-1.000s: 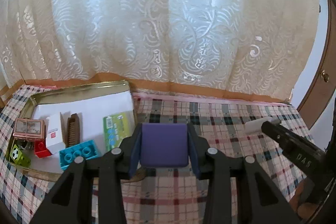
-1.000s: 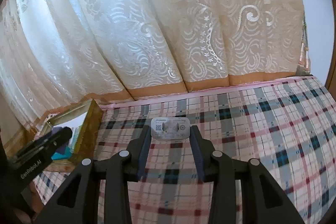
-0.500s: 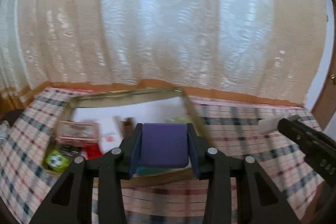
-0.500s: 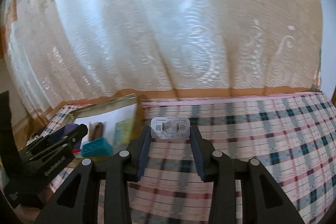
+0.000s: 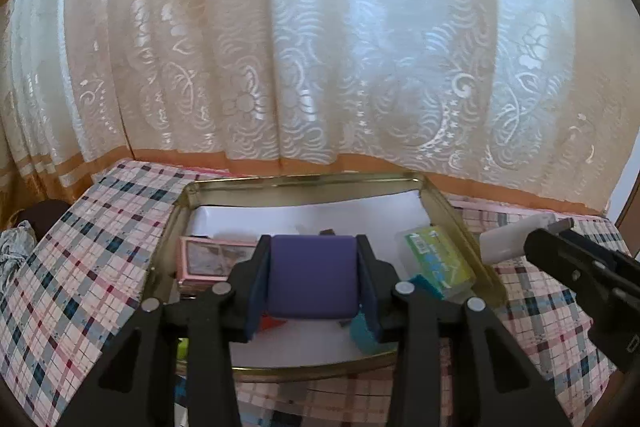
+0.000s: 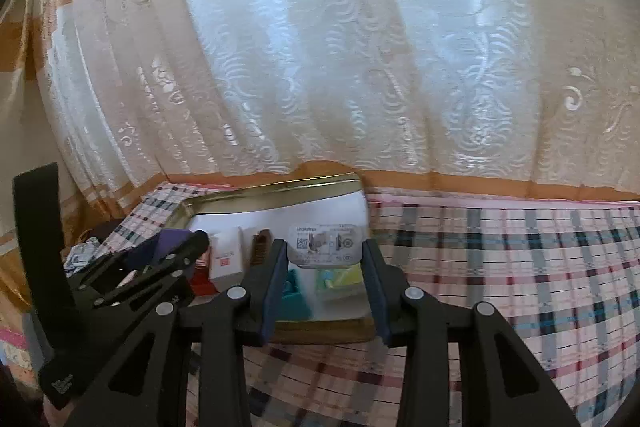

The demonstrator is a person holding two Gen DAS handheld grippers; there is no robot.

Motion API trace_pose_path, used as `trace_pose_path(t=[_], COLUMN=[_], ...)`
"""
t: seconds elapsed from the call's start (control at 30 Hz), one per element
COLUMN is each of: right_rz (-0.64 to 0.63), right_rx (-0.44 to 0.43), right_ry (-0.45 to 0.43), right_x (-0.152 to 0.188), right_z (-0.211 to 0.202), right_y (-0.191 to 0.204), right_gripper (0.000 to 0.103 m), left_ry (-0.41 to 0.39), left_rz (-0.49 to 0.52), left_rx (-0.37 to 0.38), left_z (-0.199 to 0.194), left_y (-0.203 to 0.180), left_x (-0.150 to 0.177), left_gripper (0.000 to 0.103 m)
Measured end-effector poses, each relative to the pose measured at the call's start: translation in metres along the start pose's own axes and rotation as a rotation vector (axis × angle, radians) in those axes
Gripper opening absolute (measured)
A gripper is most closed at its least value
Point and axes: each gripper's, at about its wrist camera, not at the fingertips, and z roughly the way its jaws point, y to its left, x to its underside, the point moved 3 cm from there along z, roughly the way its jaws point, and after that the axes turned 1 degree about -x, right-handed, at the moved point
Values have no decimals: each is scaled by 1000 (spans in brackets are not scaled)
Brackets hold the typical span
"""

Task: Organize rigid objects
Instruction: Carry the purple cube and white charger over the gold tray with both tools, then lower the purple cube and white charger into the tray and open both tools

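Note:
My left gripper (image 5: 313, 281) is shut on a purple block (image 5: 313, 275) and hangs over the near half of the gold tin tray (image 5: 304, 182). My right gripper (image 6: 325, 259) is shut on a white charger plug (image 6: 325, 246), held above the tray's (image 6: 280, 187) near right part. In the left wrist view the same white plug (image 5: 506, 241) shows at the right, just beyond the tray's right wall. The tray, lined with white paper, holds a pink box (image 5: 212, 261), a green packet (image 5: 438, 263), a teal brick (image 6: 295, 289), a white box (image 6: 226, 259) and a brown comb (image 6: 262, 247).
A plaid cloth (image 6: 520, 267) covers the table to the right of the tray and to its left (image 5: 80, 267). A lace curtain (image 5: 320, 47) hangs right behind the table. A crumpled cloth (image 5: 12, 247) lies off the table's left edge.
Both grippers have swept left with their loads. The tray has slid from the left of each view toward the centre, under the left gripper and the right gripper.

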Motion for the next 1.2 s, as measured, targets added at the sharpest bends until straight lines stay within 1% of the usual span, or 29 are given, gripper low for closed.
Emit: trace_pose_path(t=[0.2, 0.43, 0.6, 0.77, 0.97, 1.2], right_rz=[-17, -18, -35, -33, -33, -18], right_rx=[-11, -14, -11, -29, -41, -44], right_ry=[-3, -3, -5, 1, 16, 9], right_x=[2, 2, 0, -2, -7, -20], right_z=[6, 10, 14, 22, 34, 45], right_y=[16, 23, 30, 35, 41, 38], right_gripper=[41, 41, 41, 40, 41, 41], left_ry=[1, -3, -21, -15, -6, 33], left_rz=[-16, -35, -39, -53, -49, -52], left_rx=[2, -4, -43, -70, -71, -45], left_z=[5, 8, 7, 10, 15, 34], left_y=[11, 27, 47, 62, 61, 40], left_x=[0, -3, -8, -11, -15, -26], left_gripper=[39, 39, 39, 39, 39, 39])
